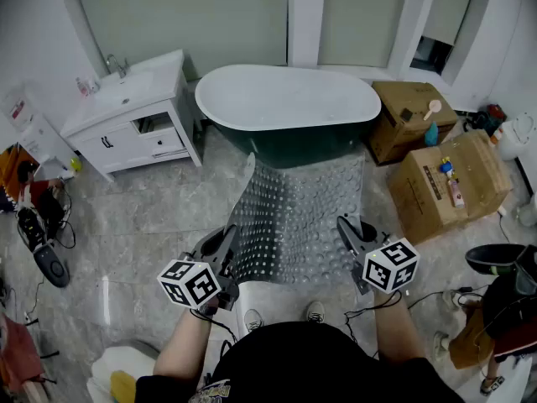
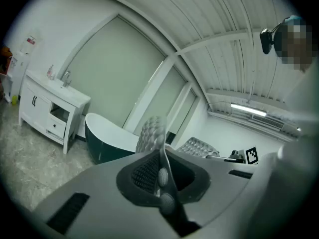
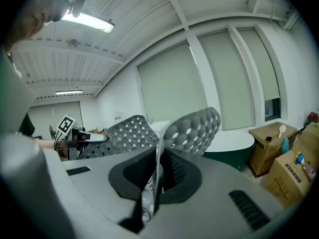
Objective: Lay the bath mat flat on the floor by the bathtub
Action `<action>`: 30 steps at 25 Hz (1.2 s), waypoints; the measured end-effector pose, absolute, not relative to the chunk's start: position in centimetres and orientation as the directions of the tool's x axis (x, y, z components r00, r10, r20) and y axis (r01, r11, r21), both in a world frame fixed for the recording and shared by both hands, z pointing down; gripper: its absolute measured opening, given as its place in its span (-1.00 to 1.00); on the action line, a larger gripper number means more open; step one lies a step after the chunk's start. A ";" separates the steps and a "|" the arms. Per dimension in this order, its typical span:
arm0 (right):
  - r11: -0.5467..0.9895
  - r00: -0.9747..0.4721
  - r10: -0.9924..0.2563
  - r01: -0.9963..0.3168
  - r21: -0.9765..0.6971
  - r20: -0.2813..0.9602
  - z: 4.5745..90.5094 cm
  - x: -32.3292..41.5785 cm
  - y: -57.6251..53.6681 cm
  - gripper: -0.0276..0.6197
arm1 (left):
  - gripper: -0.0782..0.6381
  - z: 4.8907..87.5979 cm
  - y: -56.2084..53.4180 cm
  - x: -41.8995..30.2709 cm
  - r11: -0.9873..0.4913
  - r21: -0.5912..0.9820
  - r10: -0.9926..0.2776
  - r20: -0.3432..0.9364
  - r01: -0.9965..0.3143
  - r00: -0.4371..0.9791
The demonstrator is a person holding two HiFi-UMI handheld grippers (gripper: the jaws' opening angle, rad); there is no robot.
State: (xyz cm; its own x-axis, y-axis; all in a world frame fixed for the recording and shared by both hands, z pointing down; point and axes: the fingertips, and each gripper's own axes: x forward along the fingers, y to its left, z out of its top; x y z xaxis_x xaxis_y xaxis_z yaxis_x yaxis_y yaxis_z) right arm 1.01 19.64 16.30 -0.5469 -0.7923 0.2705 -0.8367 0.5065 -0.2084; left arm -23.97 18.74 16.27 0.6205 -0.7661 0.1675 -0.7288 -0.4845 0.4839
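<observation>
Bath mat (image 1: 298, 212) corners in left gripper (image 1: 228, 242), right gripper (image 1: 346, 227)

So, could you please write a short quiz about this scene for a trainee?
1. True or false: the mat lies flat on the floor.
2. Left gripper, right gripper: which has its jaws shut on the mat? A. left only; B. right only; C. both.
3. Fill in: the mat's far end reaches toward the ____.
Key: 1. False, its near edge is held up. 2. C. 3. bathtub.
</observation>
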 end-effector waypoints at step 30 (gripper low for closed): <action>0.533 -0.581 -0.775 -0.812 -0.239 0.248 18.5 6.0 20.0 -0.82 | -0.70 17.9 19.8 -18.4 -0.461 0.483 -0.767 0.205 -0.745 0.608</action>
